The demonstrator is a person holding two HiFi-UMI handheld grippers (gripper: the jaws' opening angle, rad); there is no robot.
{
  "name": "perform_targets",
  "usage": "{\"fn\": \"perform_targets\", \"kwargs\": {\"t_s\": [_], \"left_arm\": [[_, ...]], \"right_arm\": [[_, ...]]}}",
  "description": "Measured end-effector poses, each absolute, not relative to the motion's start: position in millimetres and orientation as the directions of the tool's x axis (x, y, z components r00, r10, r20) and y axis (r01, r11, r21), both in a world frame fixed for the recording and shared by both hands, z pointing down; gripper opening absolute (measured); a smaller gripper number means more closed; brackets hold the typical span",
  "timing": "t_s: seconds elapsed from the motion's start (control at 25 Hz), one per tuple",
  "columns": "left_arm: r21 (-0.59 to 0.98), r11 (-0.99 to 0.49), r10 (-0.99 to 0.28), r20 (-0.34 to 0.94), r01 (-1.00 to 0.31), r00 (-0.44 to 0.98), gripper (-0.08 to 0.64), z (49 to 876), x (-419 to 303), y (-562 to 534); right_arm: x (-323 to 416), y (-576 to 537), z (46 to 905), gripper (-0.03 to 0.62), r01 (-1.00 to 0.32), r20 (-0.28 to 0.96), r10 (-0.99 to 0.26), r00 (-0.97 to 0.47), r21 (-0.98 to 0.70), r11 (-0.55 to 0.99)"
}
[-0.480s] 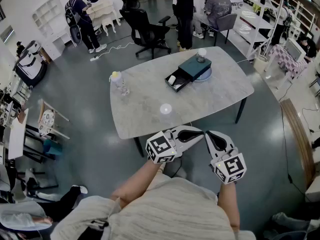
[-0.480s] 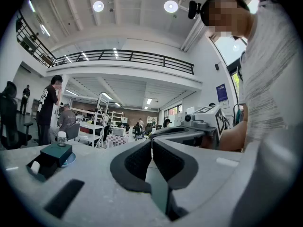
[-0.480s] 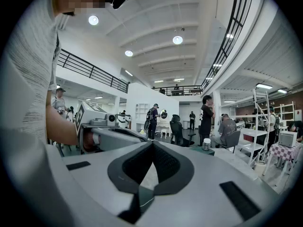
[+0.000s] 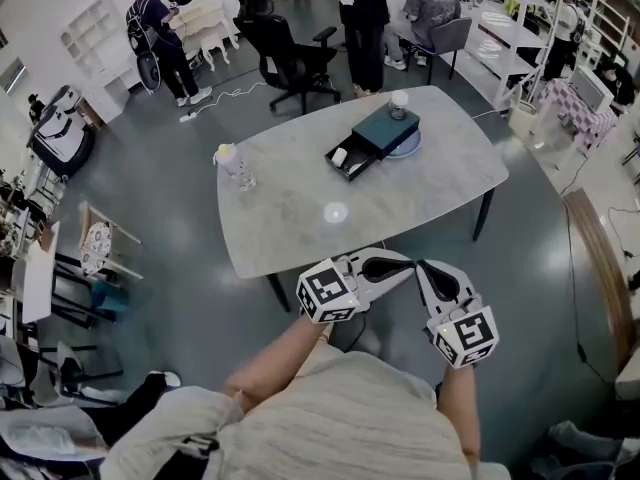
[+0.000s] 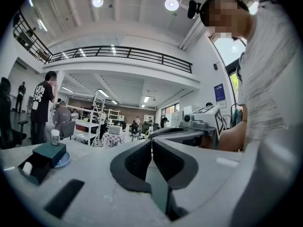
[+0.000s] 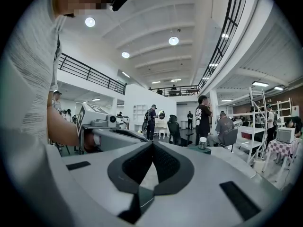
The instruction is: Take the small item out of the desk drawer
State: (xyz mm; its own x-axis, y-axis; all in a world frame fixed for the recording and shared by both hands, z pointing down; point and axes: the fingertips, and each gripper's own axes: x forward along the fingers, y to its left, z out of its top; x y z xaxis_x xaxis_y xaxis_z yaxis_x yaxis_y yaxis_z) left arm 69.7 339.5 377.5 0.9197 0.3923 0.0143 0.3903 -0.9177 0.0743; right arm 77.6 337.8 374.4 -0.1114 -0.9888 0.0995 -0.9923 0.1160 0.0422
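Nothing shifted, drawer (image 4: 356, 166) open toward lower-left, white item (image 4: 340, 156) inside.

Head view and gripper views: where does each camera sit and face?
Head view: person's head, steeply down onto grey stone-look table; shows forearms, left gripper, right gripper.
Left gripper view: on left gripper, level along its shut jaws toward dark green drawer box; shows torso.
Right gripper view: on right gripper, along its shut jaws toward the table; shows torso.
Shared: all see the drawer box.

A lab-workshop hall: metal racks (image 6: 255, 113), workbenches (image 4: 505, 13), office chairs (image 4: 290, 63), railed mezzanine (image 5: 123, 53) overhead.
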Motion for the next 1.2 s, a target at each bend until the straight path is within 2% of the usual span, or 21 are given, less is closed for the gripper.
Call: {"fn": "perform_targets", "kwargs": {"t_s": [0.2,0.84,1.2], "left_arm": [[0.079,-0.916,0.396,0.021,0.393,0.918,0.020,381,73,339],[0.102,-0.933,0.348,0.011,0.345,0.938,0.020,384,62,304],[0.126,-0.944,0.311,0.021,0.306,0.950,0.020,394,49,237]], "right_arm": [[83,337,376,0.009,-0.993,0.070,-0.991,-0.118,0.001,0.118],[71,303,384,0.009,-0.986,0.090,-0.982,-0.168,-0.027,0.166],[60,238,395,0.009,-0.980,0.115,-0.973,-0.200,-0.047,0.196]]}}
